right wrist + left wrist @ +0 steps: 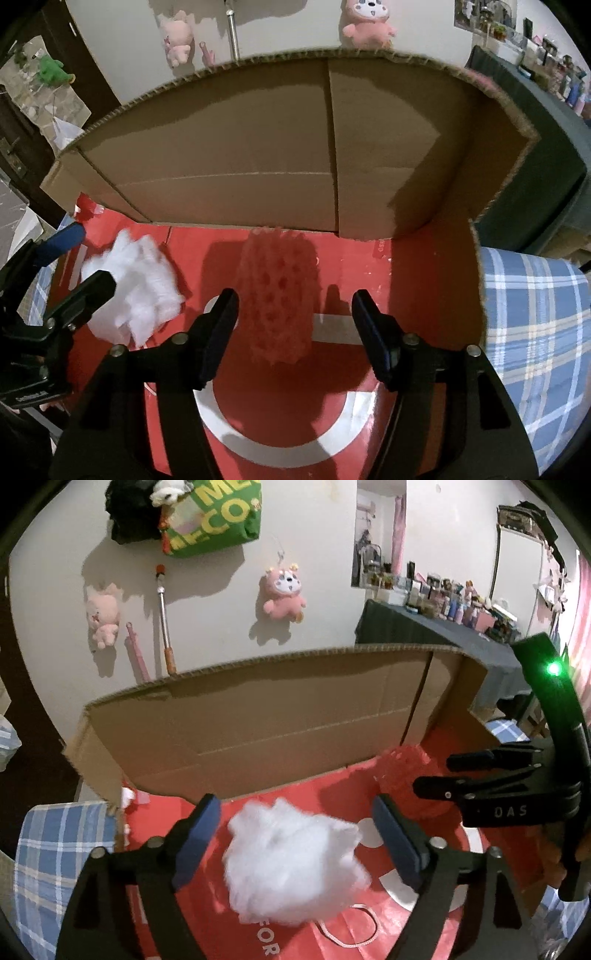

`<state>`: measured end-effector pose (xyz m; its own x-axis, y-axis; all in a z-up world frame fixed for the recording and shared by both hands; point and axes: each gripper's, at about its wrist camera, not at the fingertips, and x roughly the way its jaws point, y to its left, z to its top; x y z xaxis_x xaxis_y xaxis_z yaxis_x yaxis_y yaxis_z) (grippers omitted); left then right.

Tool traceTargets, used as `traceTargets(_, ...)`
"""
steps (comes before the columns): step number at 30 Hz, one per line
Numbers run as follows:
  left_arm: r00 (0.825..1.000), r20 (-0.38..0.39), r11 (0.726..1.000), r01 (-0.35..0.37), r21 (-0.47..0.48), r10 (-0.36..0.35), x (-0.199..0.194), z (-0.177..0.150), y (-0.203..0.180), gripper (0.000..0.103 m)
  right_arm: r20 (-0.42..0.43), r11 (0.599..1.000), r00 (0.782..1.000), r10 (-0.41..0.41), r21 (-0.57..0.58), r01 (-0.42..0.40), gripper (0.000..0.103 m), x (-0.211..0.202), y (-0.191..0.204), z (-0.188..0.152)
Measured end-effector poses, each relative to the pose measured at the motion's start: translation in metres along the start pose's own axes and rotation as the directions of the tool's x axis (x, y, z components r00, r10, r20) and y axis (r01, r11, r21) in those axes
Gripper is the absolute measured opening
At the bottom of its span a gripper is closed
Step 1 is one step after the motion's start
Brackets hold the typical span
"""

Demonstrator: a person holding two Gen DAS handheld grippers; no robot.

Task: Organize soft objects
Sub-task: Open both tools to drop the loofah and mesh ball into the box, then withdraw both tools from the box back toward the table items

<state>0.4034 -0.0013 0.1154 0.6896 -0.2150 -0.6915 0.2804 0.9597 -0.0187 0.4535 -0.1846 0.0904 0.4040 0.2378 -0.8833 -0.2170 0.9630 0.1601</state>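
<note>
A white tuft of stuffing (291, 864) lies, slightly blurred, between the fingers of my left gripper (295, 806), which stands open with neither pad touching it. The same tuft (136, 291) shows at the left of the right wrist view, with the left gripper (88, 258) beside it. A pink foam net sleeve (277, 295) rests on the red bag (413, 295) inside the cardboard box (258, 147). My right gripper (295, 299) straddles the sleeve, open, with a gap on its right side. In the left wrist view the right gripper (436, 775) sits beside the pink sleeve (402, 771).
The box's tall back wall (258, 720) stands close ahead. Blue plaid cloth (535, 332) lies outside the box on the right and also on the left (55, 849). Pink plush toys (284, 594) hang on the wall. A dark table (424, 627) holds several small items.
</note>
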Motion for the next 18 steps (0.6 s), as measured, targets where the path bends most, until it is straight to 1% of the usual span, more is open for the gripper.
traceTargets(4,0.999,0.044,1.0,-0.015,-0.012,0.015,-0.023,0.001,0.0,0.093,0.034,1.0,0.999,-0.002,-0.005,0.003,0.07,-0.018,0.003,-0.005)
traceTargets(6,0.997,0.073,1.0,-0.025,-0.014,0.026,-0.04,-0.001,-0.002,0.096,0.058,1.0,0.998,-0.011,-0.014,0.011,0.07,-0.032,0.006,-0.005)
traceTargets(7,0.996,0.088,0.999,-0.029,-0.017,0.03,-0.049,-0.001,-0.003,0.098,0.074,1.0,0.997,-0.012,-0.019,0.014,0.071,-0.034,0.007,-0.016)
traceTargets(9,0.992,0.118,0.999,-0.034,-0.021,0.036,-0.067,-0.002,-0.007,0.1,0.101,0.999,0.995,-0.019,-0.029,0.022,0.074,-0.049,0.018,-0.012)
traceTargets(11,0.988,0.153,0.999,-0.034,-0.024,0.037,-0.09,-0.004,-0.011,0.101,0.134,0.999,0.991,-0.022,-0.034,0.026,0.075,-0.075,0.017,-0.021)
traceTargets(12,0.985,0.166,0.999,-0.036,-0.025,0.04,-0.099,-0.006,-0.015,0.103,0.149,0.999,0.989,-0.021,-0.036,0.026,0.076,-0.073,0.03,-0.029)
traceTargets(14,0.977,0.208,0.999,-0.044,-0.028,0.049,-0.125,-0.009,-0.021,0.103,0.182,0.999,0.983,-0.023,-0.044,0.031,0.077,-0.092,0.039,-0.041)
traceTargets(16,0.967,0.246,0.998,-0.055,-0.027,0.06,-0.147,-0.014,-0.028,0.103,0.227,0.997,0.973,-0.032,-0.057,0.046,0.084,-0.115,0.045,-0.053)
traceTargets(18,0.956,0.283,0.997,-0.07,-0.025,0.074,-0.171,-0.021,-0.035,0.103,0.271,0.996,0.962,-0.039,-0.069,0.059,0.087,-0.134,0.052,-0.064)
